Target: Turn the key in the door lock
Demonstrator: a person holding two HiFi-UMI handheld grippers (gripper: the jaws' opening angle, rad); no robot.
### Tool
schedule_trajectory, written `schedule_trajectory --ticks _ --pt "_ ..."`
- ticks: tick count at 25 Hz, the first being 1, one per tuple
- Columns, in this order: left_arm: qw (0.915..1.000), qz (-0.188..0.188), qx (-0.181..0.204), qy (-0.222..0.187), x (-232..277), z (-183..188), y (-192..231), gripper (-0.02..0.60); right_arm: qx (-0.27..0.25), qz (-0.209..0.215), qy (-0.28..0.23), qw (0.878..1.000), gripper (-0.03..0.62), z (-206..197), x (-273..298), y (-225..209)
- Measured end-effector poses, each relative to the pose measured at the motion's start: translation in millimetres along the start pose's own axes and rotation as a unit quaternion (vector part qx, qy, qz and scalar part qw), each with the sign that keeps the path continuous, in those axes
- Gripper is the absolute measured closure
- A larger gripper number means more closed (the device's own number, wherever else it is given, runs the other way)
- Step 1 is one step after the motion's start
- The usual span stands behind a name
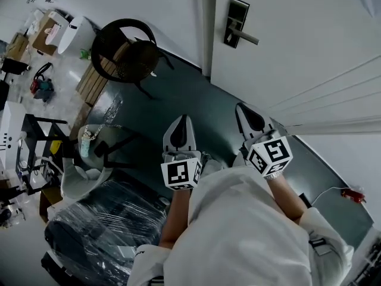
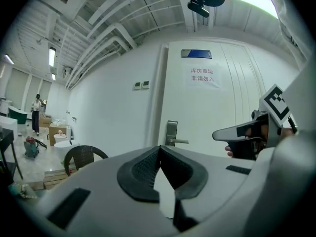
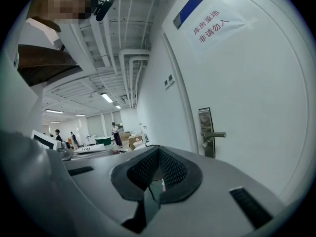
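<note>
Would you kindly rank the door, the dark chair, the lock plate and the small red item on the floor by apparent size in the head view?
1. door
2. dark chair
3. lock plate
4. red item, which looks only a little smaller than the lock plate, so the order of these last two is less certain.

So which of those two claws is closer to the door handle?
The right claw, at the head view's right, close beside the white door with the handle. The left claw is farther out over the dark floor.
</note>
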State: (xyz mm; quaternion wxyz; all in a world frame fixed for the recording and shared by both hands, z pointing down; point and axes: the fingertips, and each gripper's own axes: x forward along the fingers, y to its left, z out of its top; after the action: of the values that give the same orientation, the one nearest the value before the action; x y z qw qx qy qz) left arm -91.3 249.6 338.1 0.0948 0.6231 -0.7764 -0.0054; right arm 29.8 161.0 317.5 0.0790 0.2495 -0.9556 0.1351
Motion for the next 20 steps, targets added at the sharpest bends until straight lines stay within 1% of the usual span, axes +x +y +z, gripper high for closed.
schedule_trajectory --ticks 3,6,12,14,17,20 --pt "0.9999 -0.012 0.004 0.001 6 0 9 0.572 0.021 -0.009 -0.001 1.0 0.599 -5 6 1" --pt "0.9997 -0.025 0.004 0.0 9 4 9 0.572 0.045 -0.02 -0.009 0.999 0.599 0 5 -5" --pt "0.9991 -0.041 0.003 0.003 30 9 3 0.572 0.051 -0.041 -0.02 0.998 0.6 10 14 -21" --pt "0.9991 -0.041 0.006 0.004 36 10 4 0.572 0.048 -0.039 -0.018 0.998 0.599 10 25 -23" --pt "0.9992 -0.037 0.014 0.01 45 11 10 0.572 0.046 -0.026 -0.017 0.998 0.599 13 47 -24" --pt "0.9993 -0.027 0.018 0.018 60 11 21 0.573 0.047 -0.011 -0.016 0.999 0.599 18 75 -30"
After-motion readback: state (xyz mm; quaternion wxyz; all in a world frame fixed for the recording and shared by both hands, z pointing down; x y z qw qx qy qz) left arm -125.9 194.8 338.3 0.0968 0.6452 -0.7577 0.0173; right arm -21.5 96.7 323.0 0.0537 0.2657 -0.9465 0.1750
